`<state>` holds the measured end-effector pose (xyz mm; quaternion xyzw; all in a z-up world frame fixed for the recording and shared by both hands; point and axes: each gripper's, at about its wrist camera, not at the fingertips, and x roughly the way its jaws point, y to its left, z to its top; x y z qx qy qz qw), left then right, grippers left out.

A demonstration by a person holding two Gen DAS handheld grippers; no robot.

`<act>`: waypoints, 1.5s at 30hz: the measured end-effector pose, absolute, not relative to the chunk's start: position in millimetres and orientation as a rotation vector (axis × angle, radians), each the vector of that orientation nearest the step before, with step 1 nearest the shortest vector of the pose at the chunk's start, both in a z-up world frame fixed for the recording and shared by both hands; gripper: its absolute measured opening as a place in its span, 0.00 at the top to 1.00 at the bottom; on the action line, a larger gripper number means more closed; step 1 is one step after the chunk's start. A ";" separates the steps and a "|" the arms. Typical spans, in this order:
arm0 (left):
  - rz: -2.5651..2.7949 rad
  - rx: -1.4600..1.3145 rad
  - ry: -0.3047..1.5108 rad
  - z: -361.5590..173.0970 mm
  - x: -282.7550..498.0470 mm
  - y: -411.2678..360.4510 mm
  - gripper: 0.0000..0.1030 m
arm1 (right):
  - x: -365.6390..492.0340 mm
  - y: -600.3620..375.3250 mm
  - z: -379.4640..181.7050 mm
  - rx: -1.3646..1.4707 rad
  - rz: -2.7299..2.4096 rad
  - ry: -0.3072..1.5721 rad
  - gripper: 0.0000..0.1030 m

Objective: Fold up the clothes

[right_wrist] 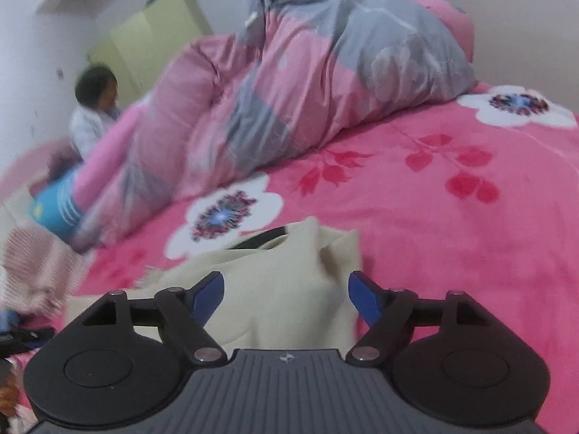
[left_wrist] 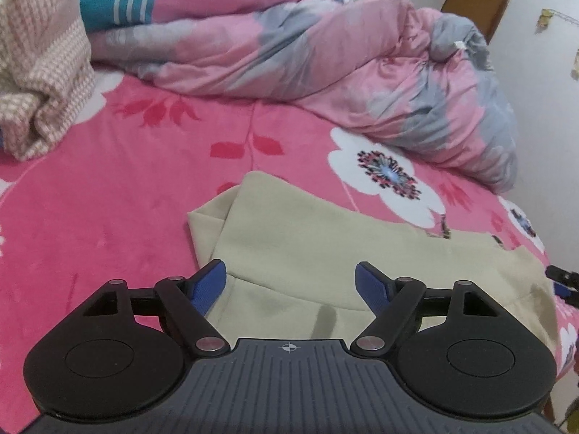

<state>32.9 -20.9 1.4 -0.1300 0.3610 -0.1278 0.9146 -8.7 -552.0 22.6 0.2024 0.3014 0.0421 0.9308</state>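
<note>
A beige garment (left_wrist: 311, 246) lies partly folded on the pink flowered bedspread (left_wrist: 108, 199). My left gripper (left_wrist: 290, 284) hovers over its near edge, open, its blue pads (left_wrist: 210, 285) wide apart with nothing pinched between them. In the right wrist view the same beige garment (right_wrist: 275, 289) sits bunched in front, a dark collar edge showing at its far side. My right gripper (right_wrist: 285, 293) is open above it, and its blue pads (right_wrist: 363, 296) press on nothing. The tip of the other gripper (left_wrist: 564, 280) shows at the right edge of the left wrist view.
A crumpled pink and grey duvet (left_wrist: 325, 61) is heaped along the far side of the bed. A checked pink blanket (left_wrist: 39, 72) lies at the left. A person (right_wrist: 96, 108) sits beyond the duvet near a yellow-green cabinet (right_wrist: 155, 36). Bare bedspread (right_wrist: 452, 217) stretches to the right.
</note>
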 end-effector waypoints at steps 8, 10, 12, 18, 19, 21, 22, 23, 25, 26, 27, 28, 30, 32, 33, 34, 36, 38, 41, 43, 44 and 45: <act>-0.307 -0.261 0.714 -4.0 40.6 -18.4 0.46 | 27.2 -563.9 6.1 0.487 0.212 0.676 0.57; -0.309 -0.264 0.708 -5.2 39.5 -17.2 0.52 | 25.7 -565.6 6.3 0.493 0.216 0.658 0.69; -0.307 -0.245 0.702 -6.2 37.4 -17.8 0.55 | 23.3 -570.2 6.2 0.520 0.220 0.632 0.80; -0.316 -0.186 0.674 -6.1 32.9 -21.9 0.54 | 18.2 -569.2 12.2 0.501 0.228 0.579 0.86; -0.314 -0.182 0.669 -6.2 33.5 -22.2 0.53 | 17.9 -568.2 13.5 0.495 0.231 0.572 0.86; -0.299 -0.179 0.646 -5.6 35.1 -21.7 0.47 | 17.2 -566.3 16.1 0.483 0.237 0.559 0.86; -0.287 -0.169 0.629 -5.0 36.1 -22.0 0.44 | 17.3 -565.7 16.8 0.482 0.237 0.558 0.86; -0.273 -0.154 0.610 -4.1 37.2 -22.5 0.42 | 17.2 -565.2 17.1 0.482 0.235 0.558 0.86; -0.252 -0.132 0.572 -3.0 40.0 -22.6 0.36 | 17.1 -564.3 17.3 0.479 0.229 0.558 0.86; -0.242 -0.122 0.553 -2.4 41.5 -22.5 0.33 | 16.7 -563.7 16.7 0.480 0.226 0.560 0.86; -0.253 -0.119 0.554 -3.1 45.0 -22.6 0.33 | 16.2 -563.7 16.2 0.483 0.224 0.561 0.86; -0.276 -0.121 0.566 -4.3 49.5 -22.9 0.33 | 15.8 -563.7 15.6 0.485 0.221 0.563 0.86; -0.310 -0.138 0.605 -9.0 59.4 -23.0 0.33 | 16.1 -563.4 14.5 0.479 0.216 0.567 0.86; -0.309 -0.164 0.621 -12.6 65.6 -21.9 0.41 | 17.0 -561.9 13.3 0.467 0.211 0.572 0.86; -0.305 -0.179 0.617 -13.1 66.3 -20.7 0.46 | 17.2 -560.6 13.4 0.456 0.207 0.572 0.89; -0.302 -0.188 0.611 -13.0 65.8 -19.6 0.56 | 17.5 -558.7 13.7 0.440 0.197 0.573 0.90; -0.296 -0.199 0.600 -12.7 63.8 -17.7 0.71 | 17.4 -555.2 15.3 0.415 0.183 0.569 0.93; -0.290 -0.218 0.586 -12.2 60.9 -13.9 0.90 | 14.5 -550.4 20.8 0.386 0.178 0.540 0.94; -0.278 -0.267 0.562 -8.1 56.8 -6.3 0.94 | 8.0 -544.6 35.2 0.348 0.178 0.472 0.94; -0.266 -0.303 0.538 0.0 53.6 -0.1 0.95 | 6.6 -543.2 46.7 0.330 0.188 0.425 0.94; -0.262 -0.312 0.530 2.8 53.4 2.3 0.95 | 7.6 -542.2 52.3 0.317 0.200 0.404 0.94; -0.259 -0.316 0.525 4.8 53.8 4.3 0.95 | 8.9 -541.1 57.7 0.304 0.211 0.384 0.94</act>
